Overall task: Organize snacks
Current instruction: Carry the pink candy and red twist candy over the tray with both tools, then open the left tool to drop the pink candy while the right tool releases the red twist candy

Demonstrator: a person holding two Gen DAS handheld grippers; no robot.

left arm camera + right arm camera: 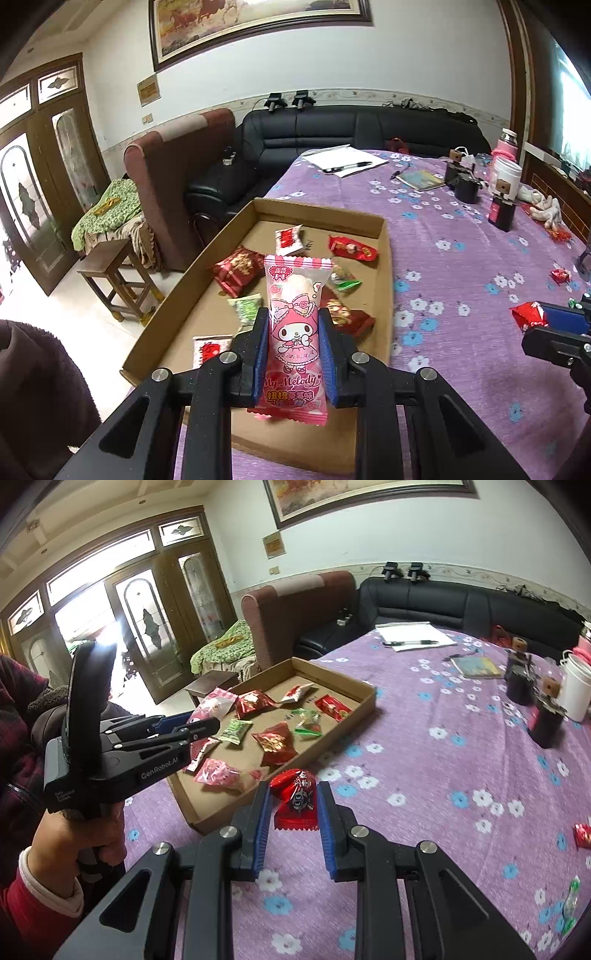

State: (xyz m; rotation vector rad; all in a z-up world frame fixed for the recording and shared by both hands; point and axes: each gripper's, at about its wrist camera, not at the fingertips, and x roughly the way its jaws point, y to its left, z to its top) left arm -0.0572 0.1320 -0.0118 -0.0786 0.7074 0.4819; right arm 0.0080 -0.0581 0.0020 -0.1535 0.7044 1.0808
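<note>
Pink and striped at its top, a My Melody snack packet [295, 332] stands upright between the blue pads of the left tongs [293, 325], which clamp it above the near end of a shallow cardboard tray [386, 266]. Red, white and green wrapped snacks lie scattered inside that tray, which sits on a desk [424, 757] under a purple flowered cloth. Beside the tray's near corner, the right tongs [294, 805] pinch a red snack packet [297, 805] above the cloth.
</note>
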